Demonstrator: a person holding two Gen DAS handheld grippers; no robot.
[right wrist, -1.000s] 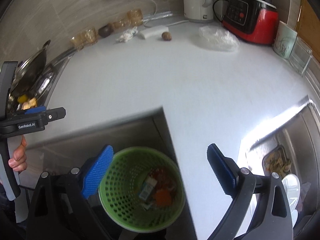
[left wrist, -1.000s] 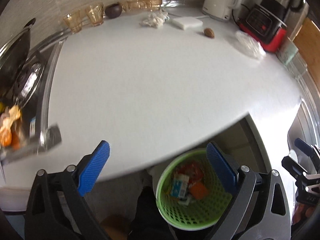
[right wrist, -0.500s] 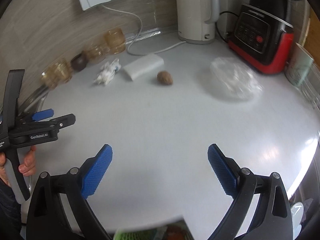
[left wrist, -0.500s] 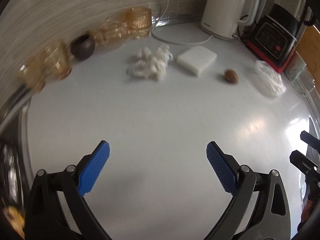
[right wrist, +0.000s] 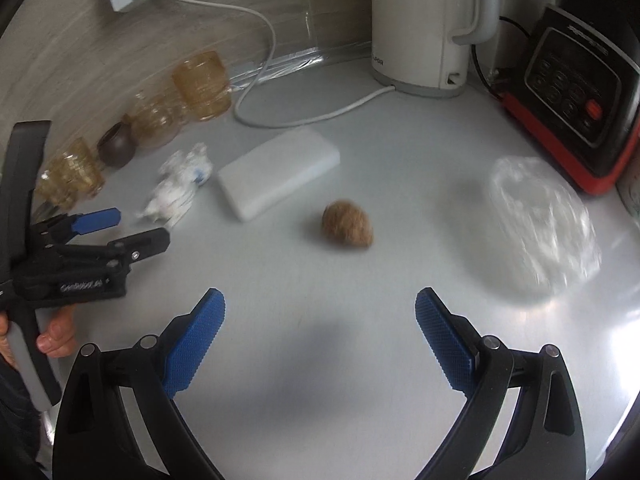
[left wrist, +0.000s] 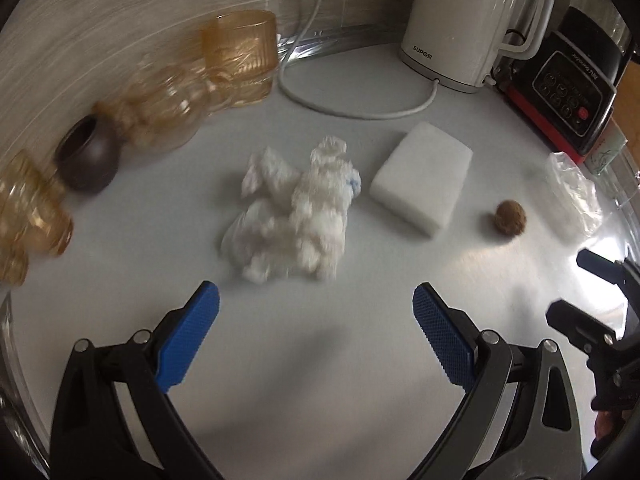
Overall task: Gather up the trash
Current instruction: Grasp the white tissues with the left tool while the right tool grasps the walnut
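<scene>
A crumpled white tissue [left wrist: 292,212] lies on the white counter [left wrist: 320,360], just ahead of my open, empty left gripper [left wrist: 316,320]. It also shows in the right wrist view [right wrist: 176,192]. A brown walnut-like lump [right wrist: 347,229] lies ahead of my open, empty right gripper [right wrist: 320,328]; it also shows in the left wrist view [left wrist: 510,218]. A crumpled clear plastic bag [right wrist: 540,220] lies to the right of the lump. The left gripper [right wrist: 136,228] shows at the left of the right wrist view, the right gripper [left wrist: 576,284] at the right of the left wrist view.
A white sponge block [left wrist: 422,182] lies between tissue and lump. Amber glasses [left wrist: 240,60] and a dark small pot [left wrist: 88,160] line the back wall. A white kettle [left wrist: 464,20] with its cord and a red-black cooker [right wrist: 580,100] stand at the back right.
Both grippers have moved forward over the counter, away from the green basket at its edge, and closer to the tissue and the brown lump. Both stay open.
</scene>
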